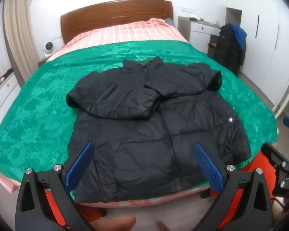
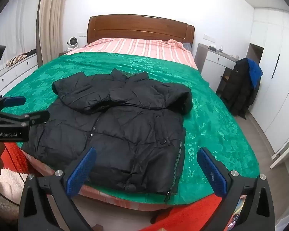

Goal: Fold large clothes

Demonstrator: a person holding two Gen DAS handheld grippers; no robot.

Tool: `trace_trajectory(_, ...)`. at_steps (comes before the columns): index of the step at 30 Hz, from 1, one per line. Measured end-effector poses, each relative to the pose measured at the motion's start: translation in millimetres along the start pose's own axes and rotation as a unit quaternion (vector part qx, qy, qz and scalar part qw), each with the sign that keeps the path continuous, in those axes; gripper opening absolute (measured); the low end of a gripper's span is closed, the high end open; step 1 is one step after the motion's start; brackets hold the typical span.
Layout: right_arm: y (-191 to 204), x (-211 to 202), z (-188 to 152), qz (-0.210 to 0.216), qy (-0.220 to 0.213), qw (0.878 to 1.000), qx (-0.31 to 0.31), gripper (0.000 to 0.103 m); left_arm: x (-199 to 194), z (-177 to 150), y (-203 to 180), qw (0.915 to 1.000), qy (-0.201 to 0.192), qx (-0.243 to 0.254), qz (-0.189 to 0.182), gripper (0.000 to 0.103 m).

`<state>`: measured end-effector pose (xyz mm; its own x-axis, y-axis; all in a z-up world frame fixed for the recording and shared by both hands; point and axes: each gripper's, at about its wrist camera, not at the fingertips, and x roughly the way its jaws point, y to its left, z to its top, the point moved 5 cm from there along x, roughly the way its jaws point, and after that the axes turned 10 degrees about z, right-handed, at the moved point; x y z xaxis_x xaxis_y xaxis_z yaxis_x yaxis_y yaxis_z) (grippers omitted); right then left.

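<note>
Blue-padded grippers, both spread wide — nothing held.
Left gripper (image 1: 144, 165) and right gripper (image 2: 147, 170) hover above the hem of the black puffer jacket (image 1: 152, 127), lying sleeves-folded on the green blanket (image 1: 38, 104).

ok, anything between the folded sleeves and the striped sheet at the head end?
Only bare green blanket. In both wrist views it runs clear from the black jacket collar to the pink striped sheet.
</note>
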<state>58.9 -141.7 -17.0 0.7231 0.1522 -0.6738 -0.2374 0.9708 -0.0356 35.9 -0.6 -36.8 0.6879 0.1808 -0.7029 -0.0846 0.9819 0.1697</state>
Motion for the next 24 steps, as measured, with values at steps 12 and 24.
trace_trajectory(12,3,3,-2,-0.007,0.002,1.0,0.002,0.103,6,-1,5,0.9999,0.0,-0.016,-0.004,0.103)
trace_trajectory(24,-12,13,-7,-0.015,0.038,0.998,0.041,0.103,12,-6,6,0.9997,0.02,-0.004,0.01,0.103)
